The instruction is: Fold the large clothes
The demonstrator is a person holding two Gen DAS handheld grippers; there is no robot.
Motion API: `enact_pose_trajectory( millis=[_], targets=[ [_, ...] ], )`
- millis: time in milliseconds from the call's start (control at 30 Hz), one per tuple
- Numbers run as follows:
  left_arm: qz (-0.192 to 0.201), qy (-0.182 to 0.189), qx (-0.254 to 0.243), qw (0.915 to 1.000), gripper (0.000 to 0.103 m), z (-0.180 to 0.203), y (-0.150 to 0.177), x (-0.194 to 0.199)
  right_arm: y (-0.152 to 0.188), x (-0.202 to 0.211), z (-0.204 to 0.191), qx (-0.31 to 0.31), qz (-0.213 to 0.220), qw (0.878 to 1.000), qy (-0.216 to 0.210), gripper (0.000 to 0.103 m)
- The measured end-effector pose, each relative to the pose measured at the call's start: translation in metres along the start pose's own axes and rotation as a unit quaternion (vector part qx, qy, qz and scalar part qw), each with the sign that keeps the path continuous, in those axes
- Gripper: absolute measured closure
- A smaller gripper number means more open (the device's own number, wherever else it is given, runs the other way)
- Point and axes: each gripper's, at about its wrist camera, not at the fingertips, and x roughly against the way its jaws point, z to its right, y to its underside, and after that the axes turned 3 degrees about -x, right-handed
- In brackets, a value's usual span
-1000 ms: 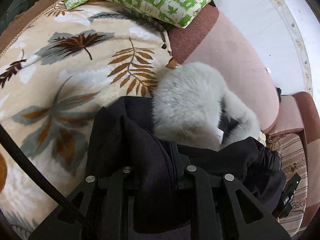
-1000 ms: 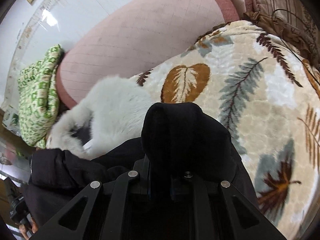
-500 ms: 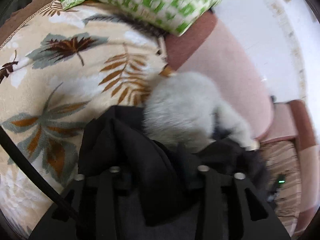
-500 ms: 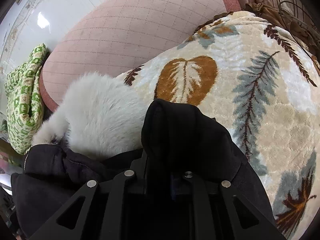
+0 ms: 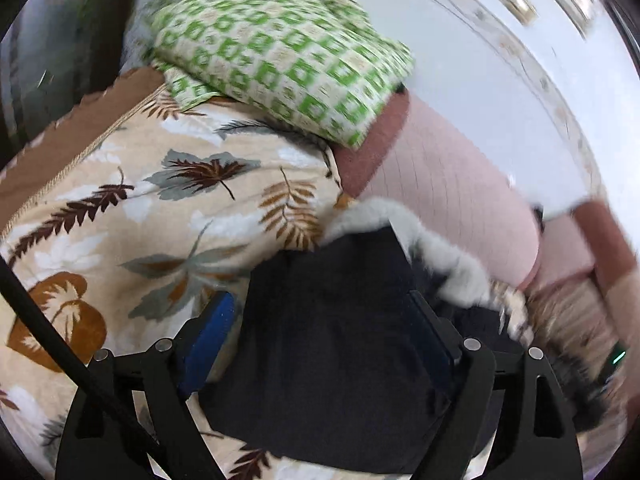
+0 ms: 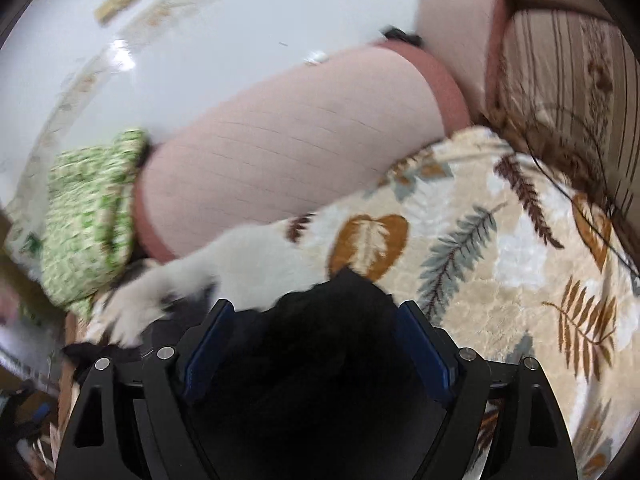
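Observation:
A black coat (image 5: pixel 336 328) with a grey-white fur collar (image 5: pixel 452 264) lies folded on a leaf-patterned blanket (image 5: pixel 120 216) over a sofa. My left gripper (image 5: pixel 324 312) is open, its blue-padded fingers (image 5: pixel 208 340) spread wide on either side of the black cloth. In the right wrist view the coat (image 6: pixel 316 344) and its fur collar (image 6: pixel 224 264) lie the same way. My right gripper (image 6: pixel 310 320) is open too, with the cloth lying loose between its fingers (image 6: pixel 424 344).
A green-and-white checked pillow (image 5: pixel 280 48) lies at the blanket's far edge, also in the right wrist view (image 6: pixel 84 216). A pink sofa backrest (image 6: pixel 288 148) runs behind the coat. A striped cushion (image 6: pixel 560 64) sits at the far right. The blanket (image 6: pixel 520 248) extends right.
Both grippers were shut on the black cloth and have opened, letting it go. The coat has dropped flat onto the blanket, covering much of the fur. Both cameras have pulled back.

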Motion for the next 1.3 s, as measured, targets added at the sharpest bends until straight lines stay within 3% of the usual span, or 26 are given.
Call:
enact_pose_trajectory(
  millis=[33,167,267,367,400,467,567,633,700,800,1033,1133,1200,1300],
  targets=[
    [-0.003,-0.004,-0.024,0.9997,0.018,0.010,0.006,-0.004,0.005,0.005,-0.009,0.017,0.001,1.000,-0.004,0.019],
    [-0.006,-0.006,-0.096,0.9953,0.018,0.047,0.021,-0.025,0.040,0.019,-0.051,0.099,-0.019,0.994,-0.041,0.052],
    [0.002,-0.050,-0.135,0.9897,0.018,0.068,0.019,-0.053,0.062,0.004,-0.073,0.137,-0.035,0.988,-0.056,0.061],
    [-0.018,-0.127,-0.137,0.9822,0.018,0.063,0.009,-0.100,0.071,-0.039,-0.081,0.154,-0.052,0.986,-0.025,0.061],
    [-0.027,-0.132,-0.128,0.9825,0.018,0.057,0.005,-0.112,0.070,-0.056,-0.079,0.145,-0.059,0.987,-0.017,0.061],
    [-0.038,-0.127,-0.106,0.9854,0.018,0.042,0.001,-0.132,0.065,-0.081,-0.074,0.127,-0.071,0.989,-0.015,0.060],
    [-0.029,-0.133,-0.082,0.9873,0.014,0.024,-0.003,-0.149,0.058,-0.126,-0.068,0.103,-0.091,0.990,-0.013,0.040],
    [-0.029,-0.132,-0.062,0.9889,0.007,0.011,-0.006,-0.163,0.060,-0.149,-0.070,0.106,-0.088,0.990,-0.006,0.031],
    [-0.054,-0.103,-0.012,0.9932,0.006,-0.009,-0.011,-0.182,0.061,-0.162,-0.075,0.116,-0.072,0.991,0.004,0.025],
    [-0.083,-0.060,0.064,0.9927,0.000,-0.038,-0.015,-0.204,0.057,-0.174,-0.080,0.114,-0.062,0.992,0.006,0.019],
    [-0.055,-0.061,0.062,0.9947,0.000,-0.033,-0.007,-0.200,0.058,-0.177,-0.082,0.121,-0.040,0.992,0.011,0.016],
    [-0.086,-0.071,0.060,0.9920,0.000,-0.032,-0.010,-0.192,0.058,-0.171,-0.090,0.145,-0.045,0.988,0.041,0.016],
    [-0.097,-0.064,0.062,0.9912,0.001,-0.028,-0.011,-0.171,0.053,-0.162,-0.099,0.166,-0.058,0.982,0.065,0.017],
    [-0.080,-0.032,0.039,0.9956,0.001,-0.015,-0.006,-0.125,0.039,-0.117,-0.093,0.149,-0.024,0.988,0.037,0.020]
  ],
)
